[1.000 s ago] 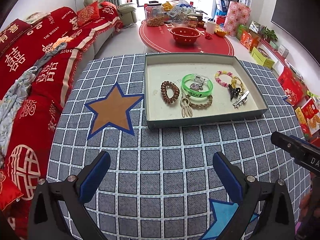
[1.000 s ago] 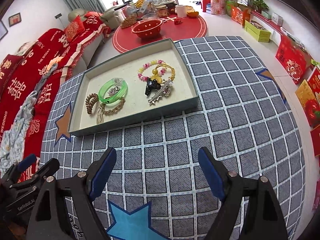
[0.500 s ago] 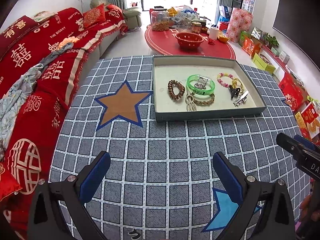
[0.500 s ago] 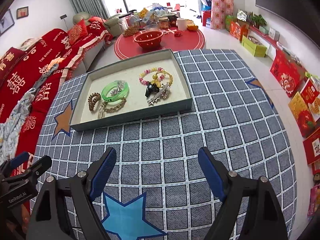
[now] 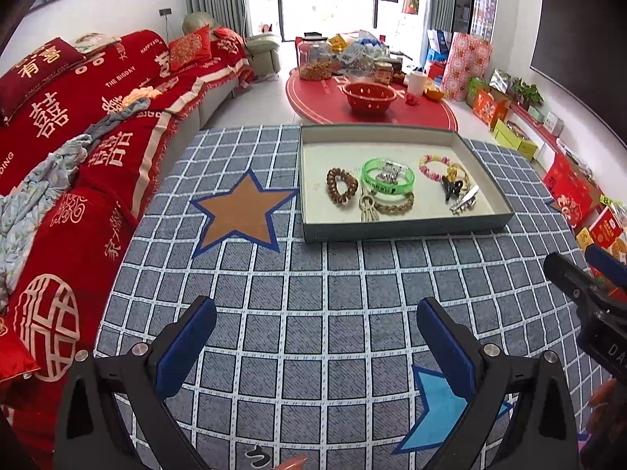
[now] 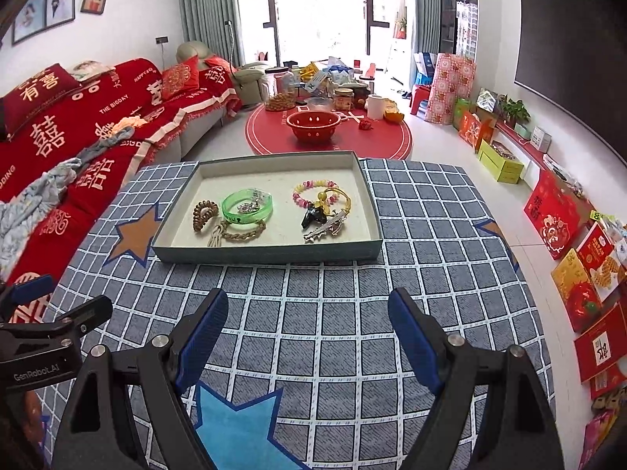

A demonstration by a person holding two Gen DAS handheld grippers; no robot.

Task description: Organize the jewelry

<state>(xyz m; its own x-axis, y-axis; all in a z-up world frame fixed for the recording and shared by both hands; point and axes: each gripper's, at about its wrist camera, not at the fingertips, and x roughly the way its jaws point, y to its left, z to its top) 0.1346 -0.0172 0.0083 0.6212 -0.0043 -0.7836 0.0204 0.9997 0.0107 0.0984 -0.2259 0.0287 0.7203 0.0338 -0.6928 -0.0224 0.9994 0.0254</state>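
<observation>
Jaws of both grippers stand wide apart with nothing between them. The left gripper [image 5: 315,337] and the right gripper [image 6: 307,327] hang above the checked cloth [image 6: 352,313] near the table's front edge, well short of the jewelry, each showing only bare cloth between its blue pads [image 5: 188,346].

Beyond them, toward the far edge of the table, sits a shallow grey tray [image 6: 270,252], and every piece of jewelry visible lies inside it. Toward the tray's left side rest a brown coiled hair tie [image 5: 341,185], a green bangle [image 5: 388,176] with a small metal piece inside its ring, and a braided tan bracelet [image 5: 394,205] with a pale pendant at its end, partly under the bangle. Toward the right side a pink-and-yellow bead bracelet [image 6: 315,192], a gold bangle [image 6: 341,196], a black clip [image 6: 313,215] and a silver hair clip [image 6: 327,229] lie overlapping in a heap.

No piece is on the cloth outside the tray. Judging by this, the gathering is done or nearly so. What may remain is separating the tangled right-hand heap, if the task wants the pieces laid apart; the pictures cannot settle that.
</observation>
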